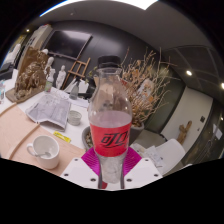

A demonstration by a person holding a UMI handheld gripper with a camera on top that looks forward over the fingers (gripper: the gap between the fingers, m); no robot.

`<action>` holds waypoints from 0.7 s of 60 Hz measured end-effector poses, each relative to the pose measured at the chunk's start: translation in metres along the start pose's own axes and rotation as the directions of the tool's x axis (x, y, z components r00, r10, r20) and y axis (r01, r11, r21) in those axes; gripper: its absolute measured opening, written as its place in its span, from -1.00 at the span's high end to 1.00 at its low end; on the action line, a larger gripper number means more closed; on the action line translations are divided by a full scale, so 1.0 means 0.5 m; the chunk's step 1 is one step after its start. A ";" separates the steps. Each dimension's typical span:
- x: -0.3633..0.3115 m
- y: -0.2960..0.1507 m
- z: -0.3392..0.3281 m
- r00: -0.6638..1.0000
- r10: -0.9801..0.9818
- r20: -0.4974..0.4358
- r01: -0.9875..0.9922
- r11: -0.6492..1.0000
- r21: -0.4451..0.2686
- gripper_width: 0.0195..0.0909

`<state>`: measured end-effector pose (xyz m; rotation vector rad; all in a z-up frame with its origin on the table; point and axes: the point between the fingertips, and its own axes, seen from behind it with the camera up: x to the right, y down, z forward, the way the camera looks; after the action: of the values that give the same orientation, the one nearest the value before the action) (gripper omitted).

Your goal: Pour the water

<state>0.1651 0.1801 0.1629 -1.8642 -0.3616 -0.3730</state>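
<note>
Tongs (111, 172) clamped on bottle (110, 125), held upright above the surface (20, 135). Step in hand: carry to cup (43, 149), ahead and to the left. Next move likely requires positioning over the cup, then tilting

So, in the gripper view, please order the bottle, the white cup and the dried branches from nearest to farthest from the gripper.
1. Bottle: held between the fingers of the gripper.
2. White cup: on the table, left of the fingers.
3. Dried branches: far behind the bottle, to the right.
</note>
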 end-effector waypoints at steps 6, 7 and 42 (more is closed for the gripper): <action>-0.019 0.037 0.031 0.987 0.141 0.074 -0.141 0.990 -0.015 0.88; -0.024 0.042 0.036 0.983 0.161 0.090 -0.160 0.987 -0.018 0.88; -0.083 0.179 0.113 0.886 0.417 0.204 -0.419 0.907 -0.035 0.70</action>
<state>0.1701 0.2035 0.0517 -1.9155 -0.0895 0.1199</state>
